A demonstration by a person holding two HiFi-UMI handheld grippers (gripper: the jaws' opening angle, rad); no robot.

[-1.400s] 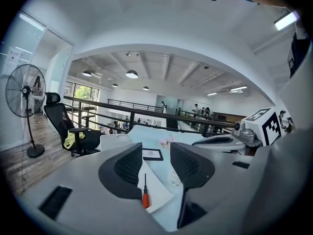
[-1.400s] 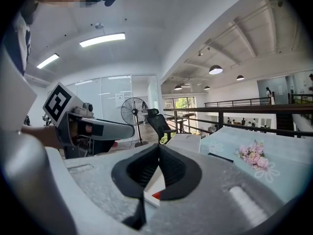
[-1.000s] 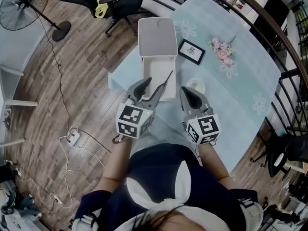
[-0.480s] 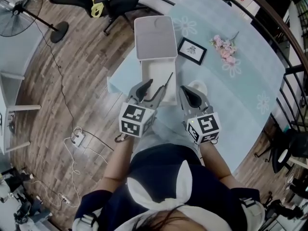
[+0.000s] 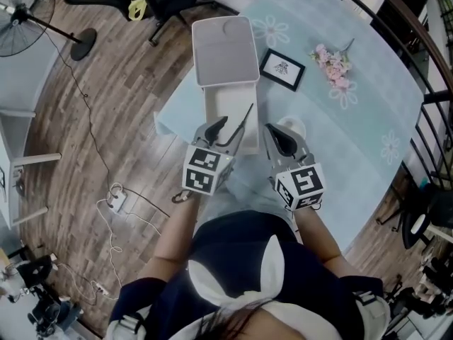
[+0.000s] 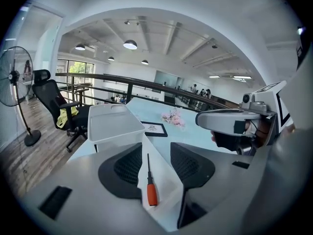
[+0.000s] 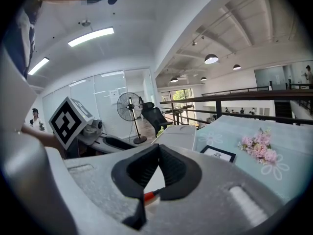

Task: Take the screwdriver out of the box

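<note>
Between the jaws of my left tongs [image 6: 156, 150], and a little below them, lies the screwdriver [image 6: 150, 181], flat on the floor of the open white box [image 6: 166, 173]. Its orange handle [image 6: 152, 195] is toward me and its thin dark shaft [image 6: 148, 163] points away toward the lid [image 6: 115, 124]. Small, light and stiff, I'd judge. That shaft looks slick and too thin for a sure pinch, so the fat handle is the place to take it, squarely across its width, or it may swivel. Left tongs stand wide apart, nothing touching the pads, the tool lined up right down the gap but not yet reached. Off to the side, my right tongs [image 7: 157, 148] hang with their tips together, holding nothing; just a sliver of orange peeps beneath them. Beyond the box, past both tongs, a framed picture [image 5: 282, 69] and pink flowers [image 5: 331, 66] sit on the pale blue table [image 5: 354, 140].
</note>
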